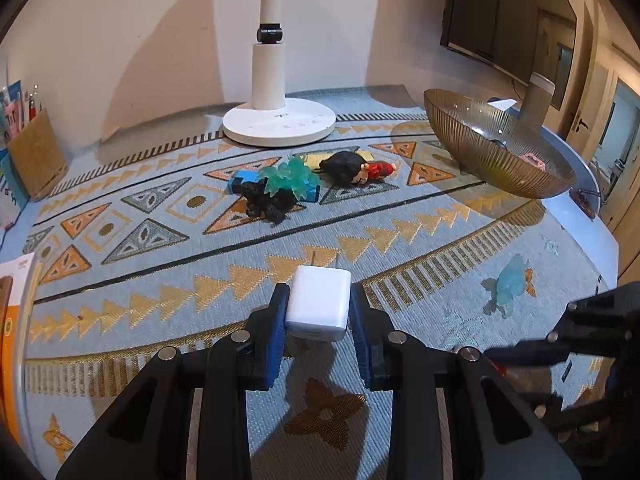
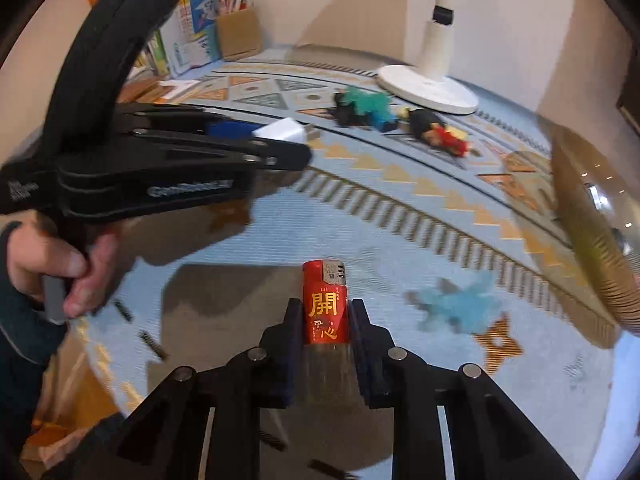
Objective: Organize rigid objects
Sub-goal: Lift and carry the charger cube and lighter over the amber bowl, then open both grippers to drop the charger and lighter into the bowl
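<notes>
The left gripper (image 1: 319, 312) holds a smooth white rounded plastic charger block (image 1: 319, 304) between its blue-padded fingers (image 1: 277, 328), prongs pointing away from the camera, above the patterned woven bench cloth (image 1: 160, 248). The right gripper (image 2: 325, 320) clamps a red cylindrical lighter (image 2: 325, 304) with gold characters; its long axis runs forward and its metal cap juts past the fingertips.

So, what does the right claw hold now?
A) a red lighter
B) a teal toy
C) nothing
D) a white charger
A: the right claw is shut on the red lighter; the white charger sits in the left claw.
</notes>
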`<state>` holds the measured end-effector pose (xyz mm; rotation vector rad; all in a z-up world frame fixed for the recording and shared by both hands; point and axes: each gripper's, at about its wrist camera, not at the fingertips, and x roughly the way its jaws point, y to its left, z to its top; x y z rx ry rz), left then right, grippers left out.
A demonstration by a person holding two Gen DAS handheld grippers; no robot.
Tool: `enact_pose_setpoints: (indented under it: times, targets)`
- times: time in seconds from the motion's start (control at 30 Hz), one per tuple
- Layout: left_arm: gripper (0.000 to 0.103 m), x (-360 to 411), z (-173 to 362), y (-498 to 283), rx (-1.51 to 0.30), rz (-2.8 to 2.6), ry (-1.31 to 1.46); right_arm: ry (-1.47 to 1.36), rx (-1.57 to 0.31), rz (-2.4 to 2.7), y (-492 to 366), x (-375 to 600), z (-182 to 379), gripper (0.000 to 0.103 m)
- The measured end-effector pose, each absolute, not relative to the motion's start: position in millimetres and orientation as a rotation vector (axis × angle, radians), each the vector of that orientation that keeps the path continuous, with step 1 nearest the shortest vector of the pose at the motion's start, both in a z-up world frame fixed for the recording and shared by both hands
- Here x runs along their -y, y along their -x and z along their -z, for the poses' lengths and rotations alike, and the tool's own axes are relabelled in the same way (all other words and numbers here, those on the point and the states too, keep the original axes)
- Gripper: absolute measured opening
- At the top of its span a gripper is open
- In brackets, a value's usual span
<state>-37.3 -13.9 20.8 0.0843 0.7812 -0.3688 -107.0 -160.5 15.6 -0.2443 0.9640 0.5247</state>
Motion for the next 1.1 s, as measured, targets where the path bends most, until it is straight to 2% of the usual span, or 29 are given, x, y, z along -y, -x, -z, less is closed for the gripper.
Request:
enact_pose_setpoints:
  times: [0.2, 0.33, 0.6, 0.77, 0.97, 1.1]
  targets:
    - [0.026, -1, -37, 35, -0.765, 0.398, 0.038, 0.056, -0.870, -0.589, 106, 187, -61, 0.023]
    - [0.026, 4, -80, 43, -0.656, 0.422, 0.072, -0.053, -0.758, -0.516, 105, 239, -106, 0.023]
    - [0.026, 84, -163, 40, -0.498, 0.558, 0.019, -0.132, -0.535, -0.154, 102, 377, -187, 0.023]
    - [0.026, 166, -159, 7, -0.553, 0.647, -0.023, -0.204, -0.654, -0.047, 69, 428, -165, 0.023]
    - [0.026, 242, -100, -27, -0.759, 0.663, -0.098, -0.247, -0.801, 0.017, 35, 459, -117, 0.023]
    - [0.027, 268, -82, -26, -0.780, 0.656, -0.223, -0.277, -0.869, 0.044, 20, 472, -95, 0.023]
